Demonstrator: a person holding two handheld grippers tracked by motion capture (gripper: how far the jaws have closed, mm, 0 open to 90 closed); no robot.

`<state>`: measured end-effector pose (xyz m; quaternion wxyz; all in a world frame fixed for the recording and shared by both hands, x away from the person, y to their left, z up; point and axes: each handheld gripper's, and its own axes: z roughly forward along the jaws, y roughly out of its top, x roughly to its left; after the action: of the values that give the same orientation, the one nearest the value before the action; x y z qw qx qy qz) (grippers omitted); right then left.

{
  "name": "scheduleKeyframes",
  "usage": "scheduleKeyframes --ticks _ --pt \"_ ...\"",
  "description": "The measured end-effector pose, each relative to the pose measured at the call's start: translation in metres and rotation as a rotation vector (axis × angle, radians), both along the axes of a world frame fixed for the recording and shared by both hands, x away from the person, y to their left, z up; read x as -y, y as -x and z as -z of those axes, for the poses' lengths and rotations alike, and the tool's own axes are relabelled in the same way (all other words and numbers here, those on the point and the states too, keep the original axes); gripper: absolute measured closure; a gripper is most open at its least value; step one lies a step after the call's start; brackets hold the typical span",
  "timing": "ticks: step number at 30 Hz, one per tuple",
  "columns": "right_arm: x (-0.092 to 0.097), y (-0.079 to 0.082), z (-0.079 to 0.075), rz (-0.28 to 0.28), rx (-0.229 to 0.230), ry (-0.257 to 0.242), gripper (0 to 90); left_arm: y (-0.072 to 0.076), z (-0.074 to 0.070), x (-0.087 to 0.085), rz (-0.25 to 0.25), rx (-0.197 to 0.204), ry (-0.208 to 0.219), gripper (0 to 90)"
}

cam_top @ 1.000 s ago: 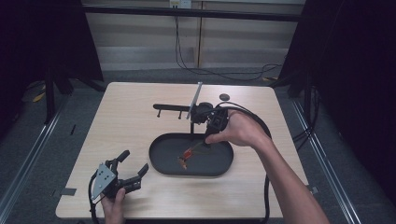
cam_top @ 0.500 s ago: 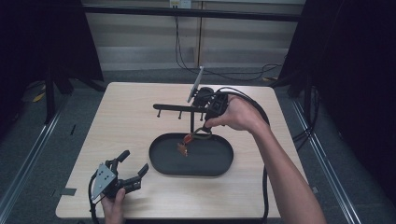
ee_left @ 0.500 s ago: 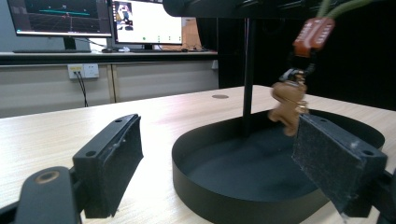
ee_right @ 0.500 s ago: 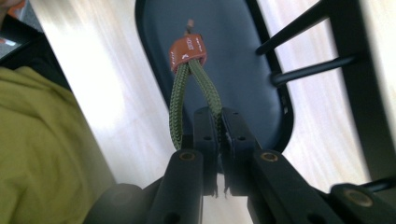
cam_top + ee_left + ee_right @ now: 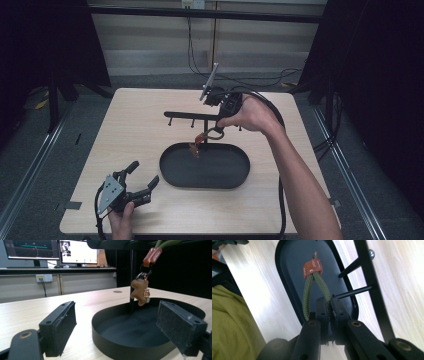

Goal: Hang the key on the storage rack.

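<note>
- My right gripper (image 5: 329, 308) pinches the olive woven cord loop (image 5: 315, 287) of a brown keychain figure (image 5: 140, 292), dangling over the black oval metal tray (image 5: 240, 175).
- The black pegged rack (image 5: 187, 116) stands just beside it.
- My left gripper (image 5: 145, 186) gapes empty.

no readable text; tiny illegible lettering on the orange leather tab (image 5: 312, 268) of the keychain strap

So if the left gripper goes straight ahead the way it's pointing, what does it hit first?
Most likely the near wall of the black tray, straight ahead of the open left gripper. The keychain hangs farther back over the tray, though depth is hard to judge.
</note>
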<state>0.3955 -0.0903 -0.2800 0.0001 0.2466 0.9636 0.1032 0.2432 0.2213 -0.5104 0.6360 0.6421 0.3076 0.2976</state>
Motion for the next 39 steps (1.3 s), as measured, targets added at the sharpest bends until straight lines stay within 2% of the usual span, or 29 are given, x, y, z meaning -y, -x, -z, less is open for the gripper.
scheduleKeyframes --ticks 1,5,10,14,27,34,39 --pt "0.000 0.000 -0.002 0.004 0.006 -0.012 85.9 0.000 0.000 0.000 0.002 -0.003 -0.004 15.6" --pt "0.002 -0.003 -0.006 0.018 0.019 0.000 85.9 0.000 0.000 0.000 0.000 -0.003 0.001 15.6" --pt "0.005 -0.010 0.002 0.033 0.017 0.005 85.9 0.000 0.000 0.000 0.000 -0.003 0.001 15.6" --pt "0.010 -0.015 0.002 0.061 0.047 0.007 85.8 0.000 0.000 0.000 0.001 -0.003 0.003 15.6" --pt "0.016 -0.025 0.006 0.082 0.037 -0.041 83.9 0.000 0.000 0.000 0.002 -0.004 -0.001 15.6" --pt "0.019 -0.023 0.004 0.087 0.049 -0.057 81.4 0.000 0.000 0.000 0.002 -0.003 0.004 15.6" --pt "0.020 -0.022 0.004 0.086 0.032 -0.069 81.3 0.000 0.000 0.000 0.002 -0.004 0.007 15.6"
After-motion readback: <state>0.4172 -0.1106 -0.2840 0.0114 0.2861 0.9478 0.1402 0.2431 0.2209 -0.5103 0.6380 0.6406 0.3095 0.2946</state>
